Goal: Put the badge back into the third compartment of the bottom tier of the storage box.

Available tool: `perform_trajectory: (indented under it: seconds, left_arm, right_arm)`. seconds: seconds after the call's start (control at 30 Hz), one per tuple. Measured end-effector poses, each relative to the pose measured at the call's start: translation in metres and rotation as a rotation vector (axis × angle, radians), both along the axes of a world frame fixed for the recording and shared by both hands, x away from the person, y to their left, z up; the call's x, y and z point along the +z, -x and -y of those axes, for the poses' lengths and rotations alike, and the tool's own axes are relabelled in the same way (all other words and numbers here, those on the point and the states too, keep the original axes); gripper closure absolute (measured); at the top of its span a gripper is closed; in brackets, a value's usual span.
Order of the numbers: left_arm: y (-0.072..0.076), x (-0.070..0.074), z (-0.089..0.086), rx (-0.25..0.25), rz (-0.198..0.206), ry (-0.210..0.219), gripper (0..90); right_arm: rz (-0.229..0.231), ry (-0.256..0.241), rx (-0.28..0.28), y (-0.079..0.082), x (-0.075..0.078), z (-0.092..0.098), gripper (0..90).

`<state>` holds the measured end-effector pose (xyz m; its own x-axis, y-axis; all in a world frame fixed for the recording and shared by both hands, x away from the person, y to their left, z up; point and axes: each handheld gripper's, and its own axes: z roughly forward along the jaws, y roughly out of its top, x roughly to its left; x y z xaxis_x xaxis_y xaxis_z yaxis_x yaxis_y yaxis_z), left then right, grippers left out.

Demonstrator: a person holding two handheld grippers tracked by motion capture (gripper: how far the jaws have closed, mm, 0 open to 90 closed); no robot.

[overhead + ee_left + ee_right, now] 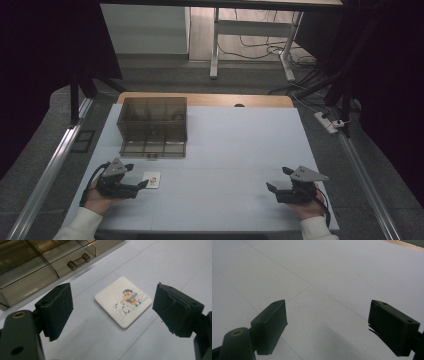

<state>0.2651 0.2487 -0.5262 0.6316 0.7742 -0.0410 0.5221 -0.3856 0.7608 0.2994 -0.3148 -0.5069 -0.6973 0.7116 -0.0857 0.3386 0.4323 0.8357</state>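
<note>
left gripper (137, 176): lower left of the high view, jaws wide, holding nothing | tile (123, 301): small white square with a cartoon picture, flat on the surface (225, 150), just past the 2 jaws | box (153, 125): see-through brown, upper left | right gripper (279, 180): lower right, jaws wide, over bare surface

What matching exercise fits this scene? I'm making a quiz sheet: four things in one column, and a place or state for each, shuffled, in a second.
1. coaster
2. drawer box
3. left tool
4. right tool

a. open over bare table
b. smoky brown, at the table's far left
c. open, pointing at the cartoon square
d. flat on the table, white

Pairs: 1-d, 2-b, 3-c, 4-a
</note>
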Motion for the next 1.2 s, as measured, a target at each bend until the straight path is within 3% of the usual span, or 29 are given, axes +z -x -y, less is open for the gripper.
perform_trajectory:
  seconds: [0.47,0.57,0.6,0.77,1.2]
  left_arm:
    - [-0.0022,-0.0009,0.0010,0.012,-0.008,-0.001,16.4]
    - [-0.0034,-0.0009,0.0038,0.012,-0.007,-0.015,16.4]
    - [-0.0034,-0.0010,0.0042,0.014,-0.006,-0.021,16.4]
    - [-0.0027,0.0005,0.0045,0.030,-0.004,-0.015,16.4]
    - [-0.0042,0.0038,0.0081,0.010,0.009,-0.010,16.4]
  right_arm:
    - [-0.001,-0.012,0.038,-0.0031,-0.0012,-0.0029,15.4]
    - [0.013,0.014,0.030,-0.0040,0.0004,-0.0026,15.4]
    - [0.014,-0.006,0.037,-0.0055,0.0014,-0.0020,15.6]
    - [0.010,-0.009,0.047,-0.0054,0.0001,-0.0027,15.8]
    - [0.003,-0.016,0.042,0.0008,0.0017,-0.0018,16.0]
